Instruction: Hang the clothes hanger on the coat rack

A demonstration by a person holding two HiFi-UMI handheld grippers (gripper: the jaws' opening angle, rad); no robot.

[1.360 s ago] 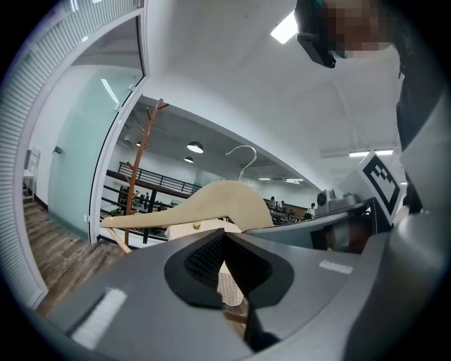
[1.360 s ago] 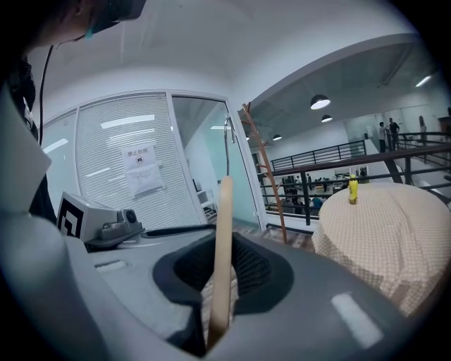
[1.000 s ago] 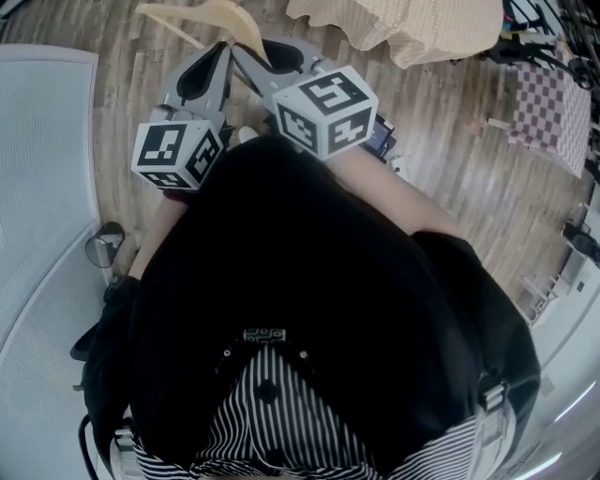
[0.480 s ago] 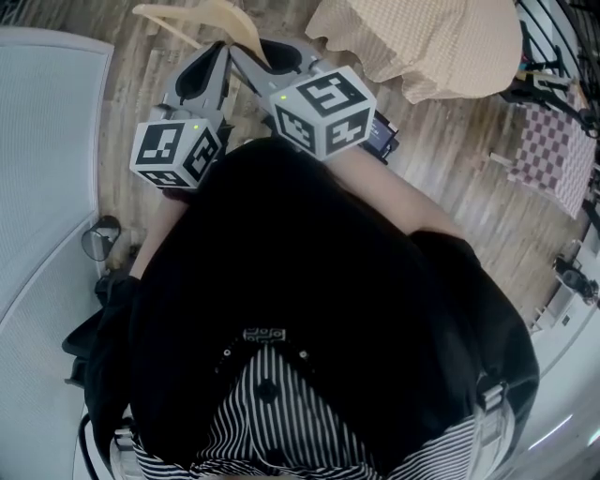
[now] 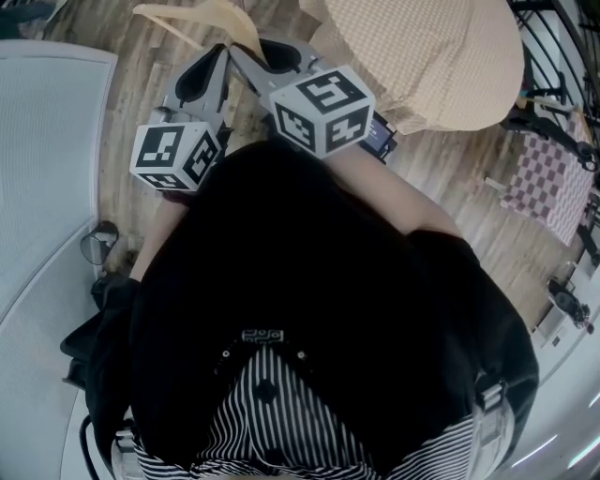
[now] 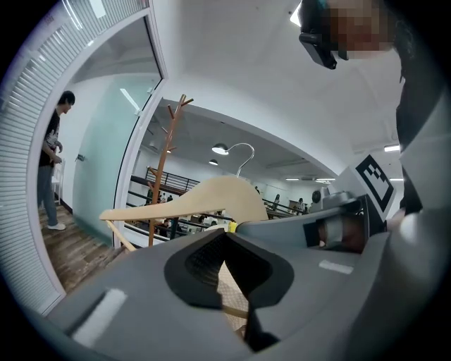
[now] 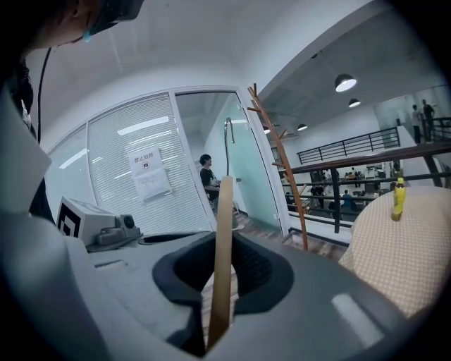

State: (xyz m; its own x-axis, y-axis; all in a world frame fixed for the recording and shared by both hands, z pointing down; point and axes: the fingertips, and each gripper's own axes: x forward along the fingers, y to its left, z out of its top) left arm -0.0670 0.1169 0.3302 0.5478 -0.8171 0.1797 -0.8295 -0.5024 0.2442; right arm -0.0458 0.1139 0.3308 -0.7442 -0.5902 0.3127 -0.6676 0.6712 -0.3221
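I hold a pale wooden clothes hanger (image 5: 202, 19) with both grippers in front of my chest. In the head view the left gripper (image 5: 217, 54) and the right gripper (image 5: 242, 56) meet at the hanger's middle. The right gripper (image 7: 215, 321) is shut on the hanger (image 7: 224, 233), seen edge-on, its metal hook (image 7: 227, 141) pointing up. The left gripper (image 6: 239, 314) is shut on the hanger's thin lower bar, with the curved wooden arm (image 6: 190, 201) above the jaws. A brown wooden coat rack (image 6: 163, 151) with peg branches stands ahead by a railing; the right gripper view also shows the coat rack (image 7: 278, 151).
A round table under beige checked cloth (image 5: 441, 56) stands close on the right, with a yellow item (image 7: 399, 197) on it. A person (image 6: 51, 169) stands by a glass wall with blinds (image 7: 141, 183). A pink checked cloth (image 5: 544, 178) lies at far right. Wooden floor (image 5: 450, 178) runs underfoot.
Both grippers have kept their grip on the hanger while I moved forward. The beige table has come nearer and fills more of the upper right of the head view.
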